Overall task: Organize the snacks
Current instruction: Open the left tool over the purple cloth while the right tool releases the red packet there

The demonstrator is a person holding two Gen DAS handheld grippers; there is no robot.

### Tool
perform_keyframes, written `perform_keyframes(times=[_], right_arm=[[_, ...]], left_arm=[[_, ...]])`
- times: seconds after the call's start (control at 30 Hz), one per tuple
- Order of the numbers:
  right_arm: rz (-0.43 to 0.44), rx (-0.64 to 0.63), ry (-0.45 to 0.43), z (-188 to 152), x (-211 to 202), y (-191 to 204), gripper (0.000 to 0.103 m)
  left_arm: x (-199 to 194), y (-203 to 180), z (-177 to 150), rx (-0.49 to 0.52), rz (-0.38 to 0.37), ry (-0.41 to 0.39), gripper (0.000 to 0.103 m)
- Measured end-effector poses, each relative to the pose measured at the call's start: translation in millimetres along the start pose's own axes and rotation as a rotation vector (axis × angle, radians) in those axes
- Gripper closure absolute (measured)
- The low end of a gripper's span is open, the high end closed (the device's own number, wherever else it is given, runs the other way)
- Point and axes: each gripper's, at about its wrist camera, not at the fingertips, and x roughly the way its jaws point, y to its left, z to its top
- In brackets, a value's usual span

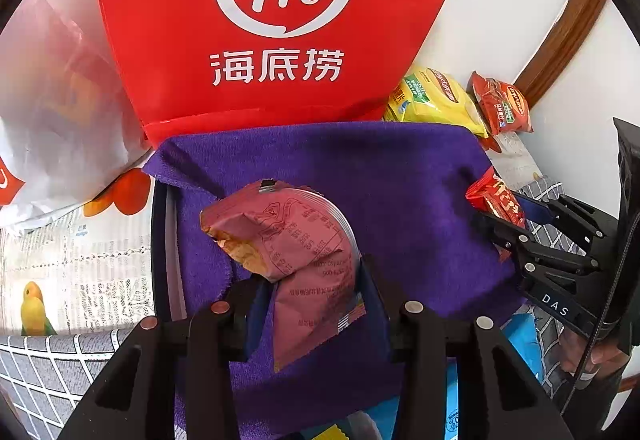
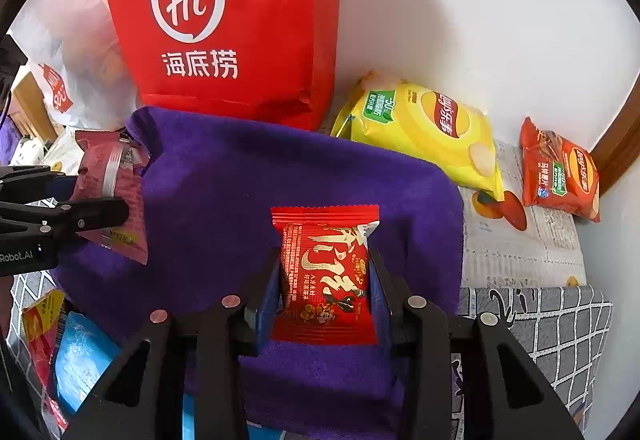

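Standing tallest at the back, a red bag [image 2: 236, 20] w/ a white "Hi" logo leans against the white wall [image 2: 480, 8]; a white plastic bag [image 1: 60, 112] slumps just beside it on the left. Purple cloth [image 2: 248, 176] spreads in front of the red bag, its far edge touching the bag's base, over newsprint-style paper [image 2: 520, 248] and a grey grid-pattern cover [image 2: 560, 324]. Yellow chip bag [image 2: 432, 136] lies on the paper near the wall, right of the red bag; a smaller orange-red chip bag [image 2: 560, 176] sits apart from it, toward the corner by brown wood trim [image 2: 616, 144]. Left gripper [image 1: 316, 280] is clamped on a crumpled pink snack packet [image 1: 296, 240], held above the cloth's left side. Right gripper [image 2: 326, 280] is pinched on a small red snack packet [image 2: 326, 272], held upright over the cloth's middle-right; both pkts appear clear of the fabric, tho contact can't be judged for sure. Blue pkt [image 2: 80, 356] and a yellow-red one [image 2: 40, 316] lie at the near left edge, partly under the cloth.
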Motion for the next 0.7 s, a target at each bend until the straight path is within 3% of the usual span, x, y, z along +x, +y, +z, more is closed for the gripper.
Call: perform_keyframes(times=[0.17, 0.23, 0.3, 0.4, 0.53, 0.7], right_arm=[[-0.016, 0.004, -0.023, 2, -10, 0, 0.050], [-0.016, 0.014, -0.047, 4, -17, -1, 0.038], [-0.012, 0.024, -0.069, 6, -25, -1, 0.033], [-0.014, 0.037, -0.088, 9, -35, -2, 0.030], [-0.029, 0.061, -0.090, 12, -44, -2, 0.026], [-0.149, 0.059, -0.155, 13, -76, 4, 0.023]], left_arm=[[0, -1, 1, -0.004, -0.004, 0.005, 0.061], [-1, -1, 1, -0.004, -0.008, 0.008, 0.057], [-4, -2, 2, -0.001, -0.007, -0.001, 0.046], [-12, -4, 2, 0.010, -0.004, -0.022, 0.037], [-24, -8, 3, 0.018, -0.001, -0.047, 0.035], [-43, -12, 5, 0.025, 0.000, -0.088, 0.035]])
